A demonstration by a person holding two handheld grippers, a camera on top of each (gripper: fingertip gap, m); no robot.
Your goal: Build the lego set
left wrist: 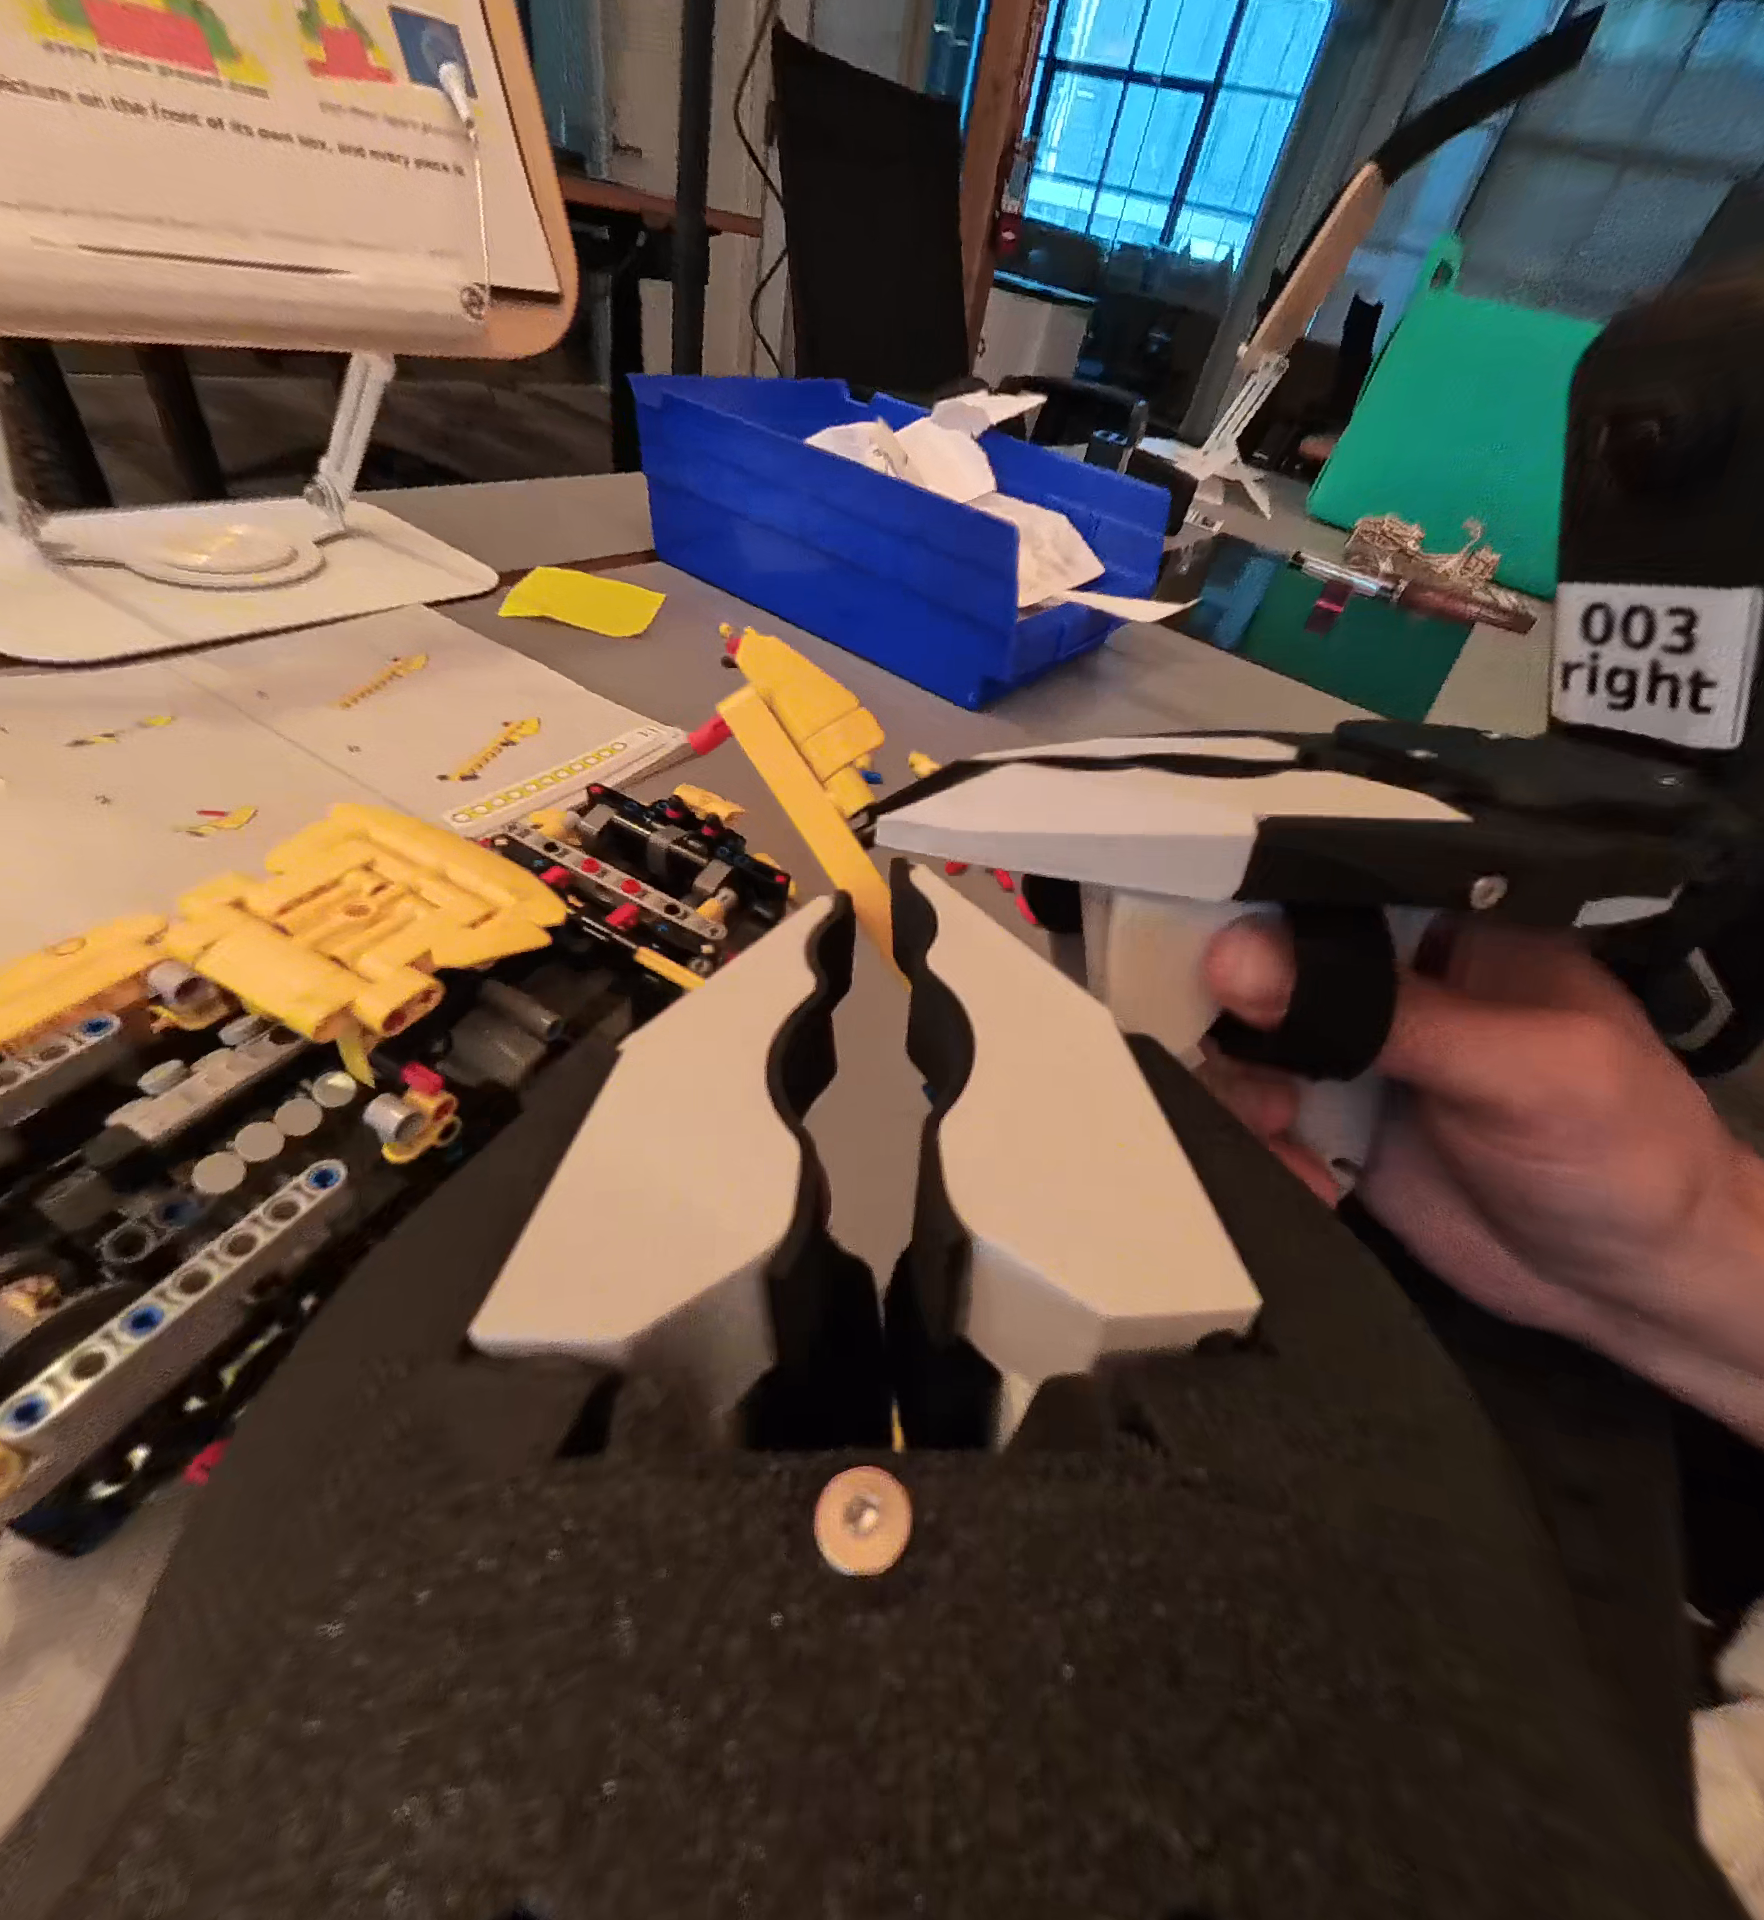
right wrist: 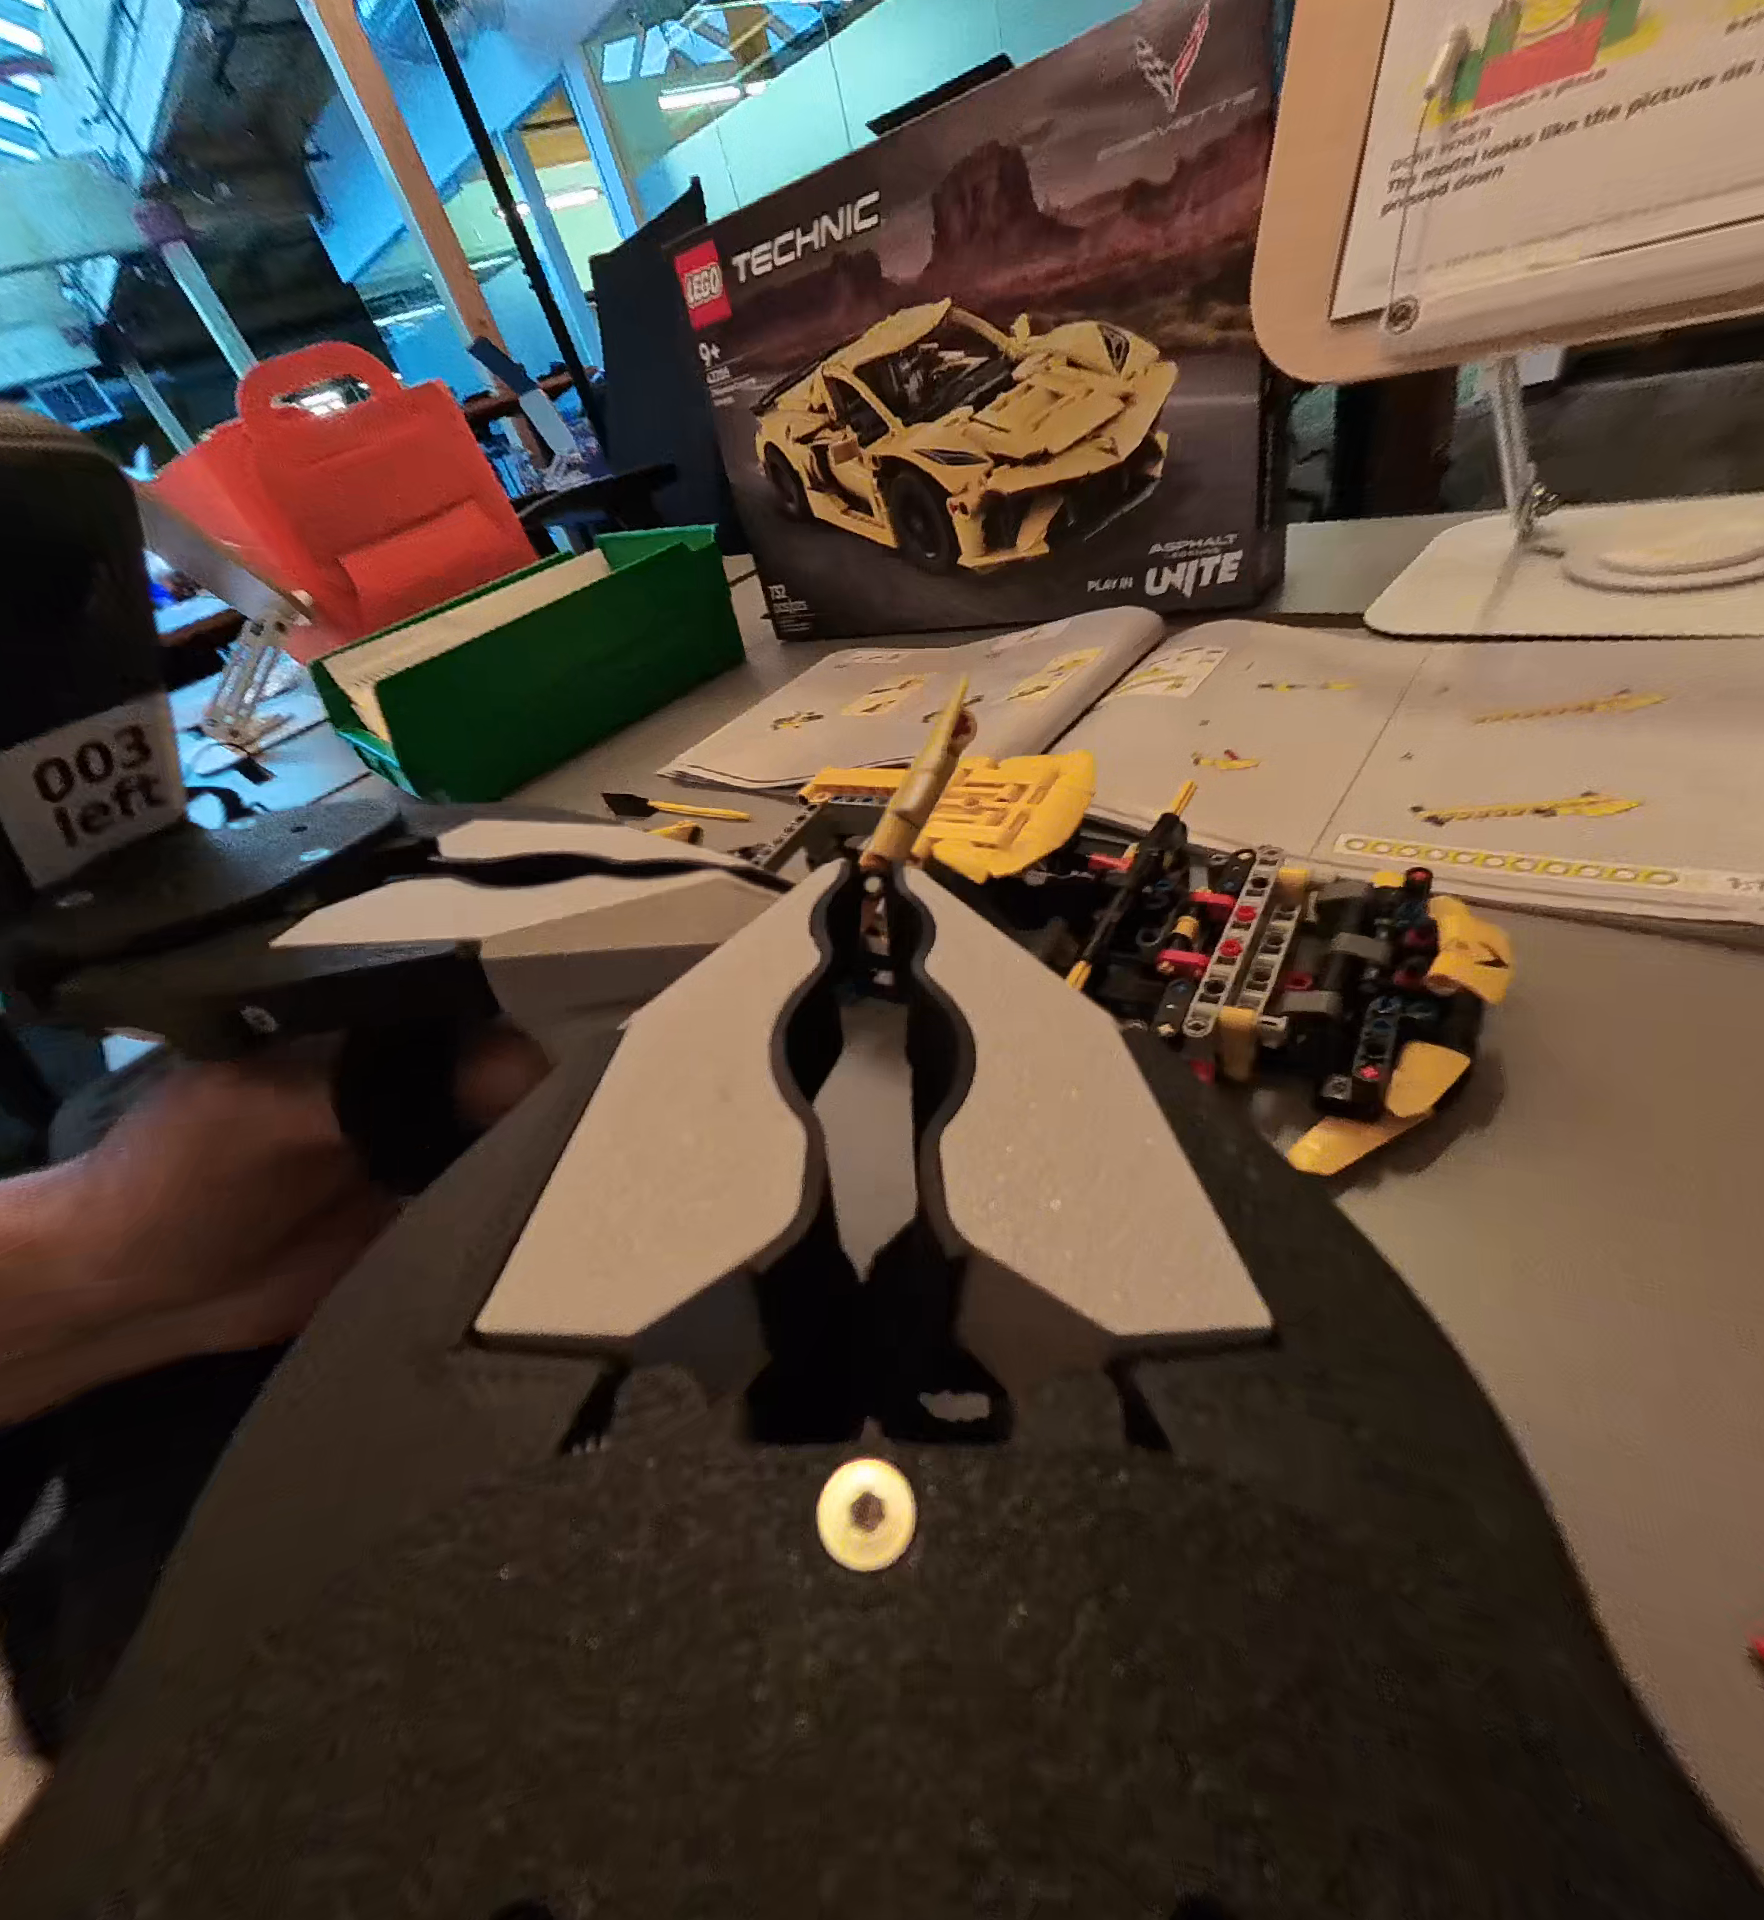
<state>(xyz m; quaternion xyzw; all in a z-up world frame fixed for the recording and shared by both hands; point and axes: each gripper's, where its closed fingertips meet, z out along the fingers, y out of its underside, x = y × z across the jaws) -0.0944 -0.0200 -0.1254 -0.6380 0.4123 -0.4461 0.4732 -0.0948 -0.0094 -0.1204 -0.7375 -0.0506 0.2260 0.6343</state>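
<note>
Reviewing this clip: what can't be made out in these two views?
- Left wrist view: the yellow piece's lower end, hidden between the left gripper's fingers.
- Right wrist view: the right gripper's grip on that piece, too small and dark.
- Left wrist view: the car chassis, cut off at the left edge and blurred.

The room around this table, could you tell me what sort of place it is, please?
Probably a workshop or lab bench, not a home: a grey table with a blue bin and green bin, a document stand, and large factory-style windows behind.
</note>
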